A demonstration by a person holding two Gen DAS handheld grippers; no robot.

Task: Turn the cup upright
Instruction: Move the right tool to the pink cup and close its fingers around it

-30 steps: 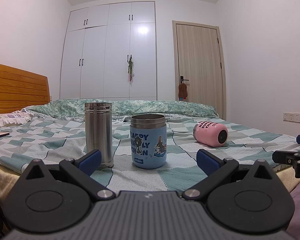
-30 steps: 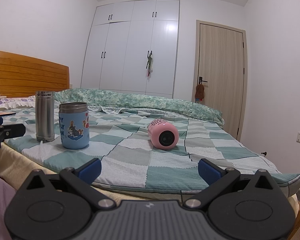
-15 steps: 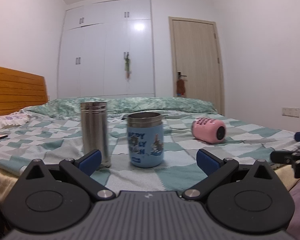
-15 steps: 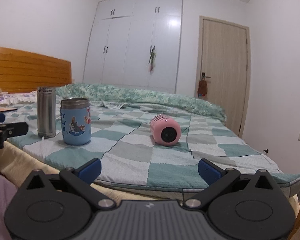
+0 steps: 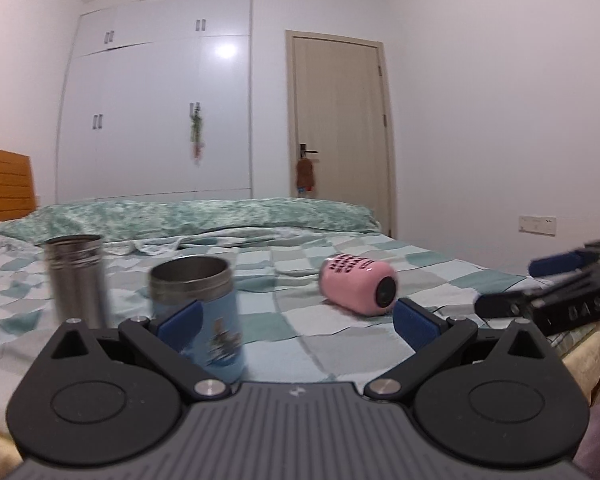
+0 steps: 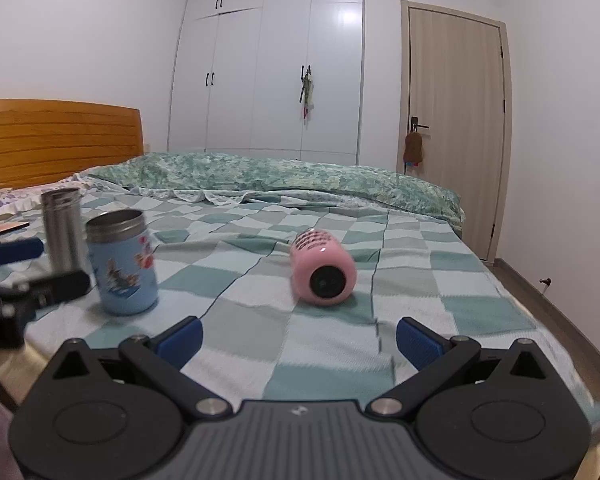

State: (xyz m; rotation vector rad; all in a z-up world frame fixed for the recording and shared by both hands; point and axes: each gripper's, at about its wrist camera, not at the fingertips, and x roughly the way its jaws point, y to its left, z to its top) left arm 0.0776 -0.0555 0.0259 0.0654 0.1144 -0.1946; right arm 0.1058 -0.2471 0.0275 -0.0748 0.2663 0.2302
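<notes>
Both grippers have moved closer to the pink cup [image 6: 323,271]; right gripper [image 6: 299,338] stands open, empty. The cup looks smooth and rollable, so gripping its sides seems best.

Left hand-held gripper [image 5: 296,320] level, blue-padded jaws spread wide, right hand-held gripper [image 6: 298,334] likewise spread, both holding nothing

two low bedside views, shared bed [image 5: 340,264]

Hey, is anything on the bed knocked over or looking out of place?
Yes: the pink cup lies on its side on the checkered bedspread, one end facing the cameras. The blue cup and steel flask stand upright.
</notes>
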